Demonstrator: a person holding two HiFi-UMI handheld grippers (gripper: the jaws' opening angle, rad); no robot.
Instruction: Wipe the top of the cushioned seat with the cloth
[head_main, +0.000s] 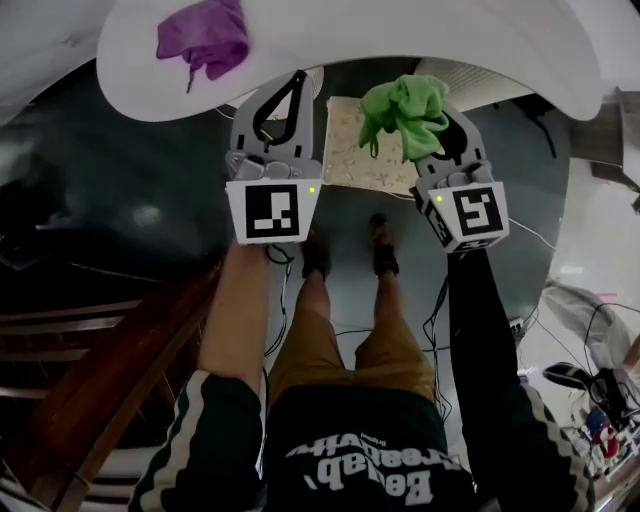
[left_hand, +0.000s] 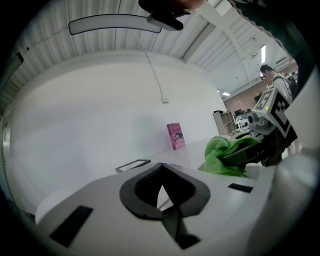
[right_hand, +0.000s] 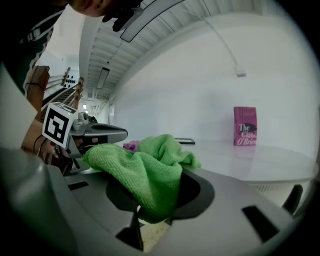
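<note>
- The right gripper (head_main: 432, 125) has its jaws closed on the green cloth (head_main: 405, 108). The cloth is bunched over the jaws and hangs down from them.
- The left gripper (head_main: 296, 85) has its jaws together with nothing between them. It is held at about 10 o'clock from the seat (head_main: 355, 150).
- The seat is on the floor at 12 o'clock from the person's feet, between the two grippers in the head view. Its patterned beige top has nothing lying on it.
- The cloth is over the seat's corner at 2 o'clock. Whether it touches the top, I cannot tell. In the right gripper view the pattern shows below the jaws, so I judge there is a gap.
- My judgement: the cloth is taken, and this is the only part done. The wiping itself seems not begun, so the whole top is left to do.
- The next move, as I judge it, is to lower the cloth flat on the top and draw it across.
- A white table (head_main: 130, 70) stands beyond the seat at 12 o'clock, and its edge is near the seat's far side. This may limit long strokes away from the person.
- On the table lie a purple cloth (head_main: 205, 35) at 11 o'clock, a pink book (left_hand: 175, 136) standing upright and a flat dark frame (left_hand: 132, 165).
- Cables (head_main: 590, 370) lie on the floor at 4 o'clock, well apart from the seat.
</note>
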